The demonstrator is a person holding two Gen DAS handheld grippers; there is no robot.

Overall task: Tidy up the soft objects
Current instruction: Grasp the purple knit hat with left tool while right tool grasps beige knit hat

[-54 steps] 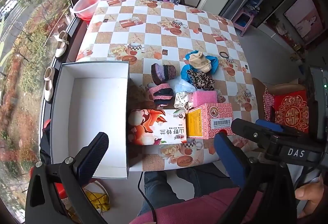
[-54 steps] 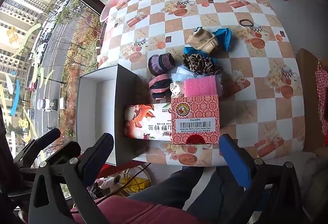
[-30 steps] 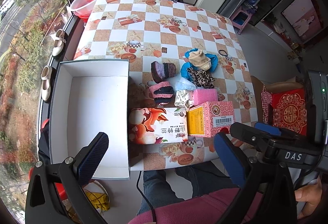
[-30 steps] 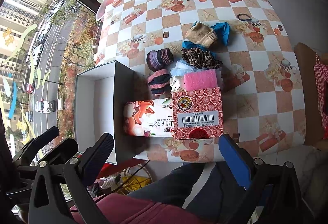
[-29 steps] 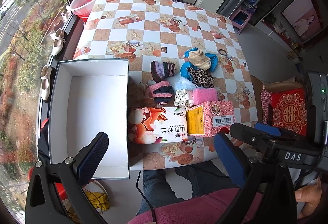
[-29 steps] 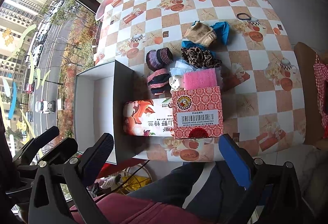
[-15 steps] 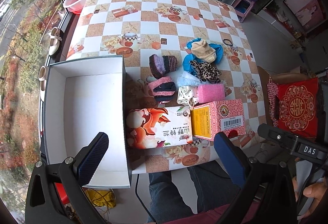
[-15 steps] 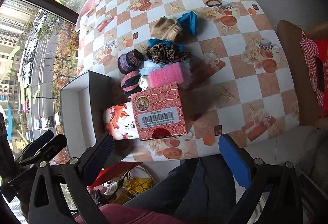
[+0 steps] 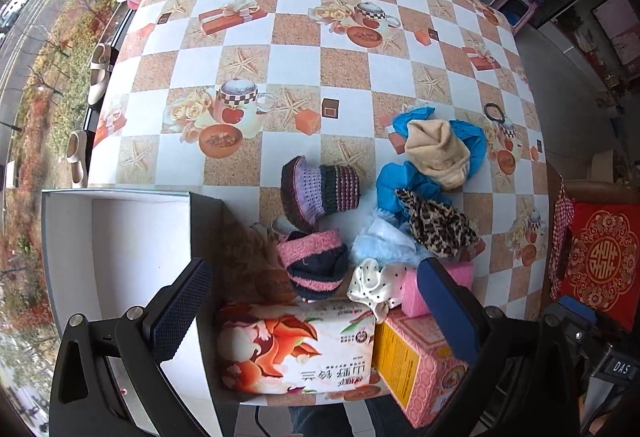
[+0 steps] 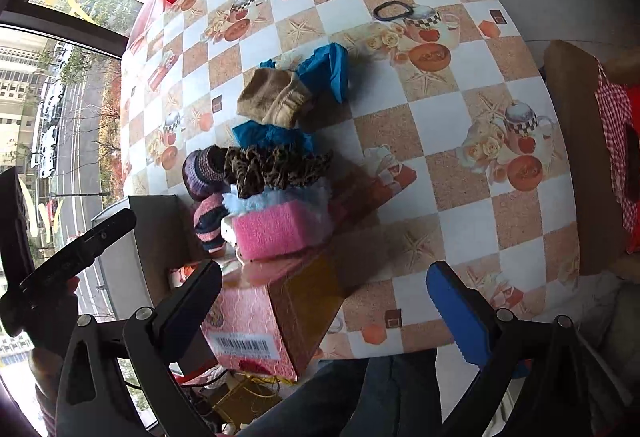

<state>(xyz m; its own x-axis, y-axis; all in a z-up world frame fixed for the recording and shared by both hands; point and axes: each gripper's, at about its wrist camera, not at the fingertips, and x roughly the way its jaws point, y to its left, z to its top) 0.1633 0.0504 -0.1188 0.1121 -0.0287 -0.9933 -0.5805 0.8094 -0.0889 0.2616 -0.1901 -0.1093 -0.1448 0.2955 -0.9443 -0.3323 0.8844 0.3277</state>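
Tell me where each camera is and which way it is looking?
Left wrist: on the left gripper, looking down at the white box and sock pile; the person's jeans show.
Right wrist: on the right gripper, looking down the table's right side; a hand shows.
Both see the pink sponge.

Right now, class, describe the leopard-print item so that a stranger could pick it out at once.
Start at the white box on the checked table, then look right to the heap of soft things. The leopard-print cloth lies crumpled at the heap's right edge, under the bright blue cloth and above the pink sponge. It alone has brown and black spots.
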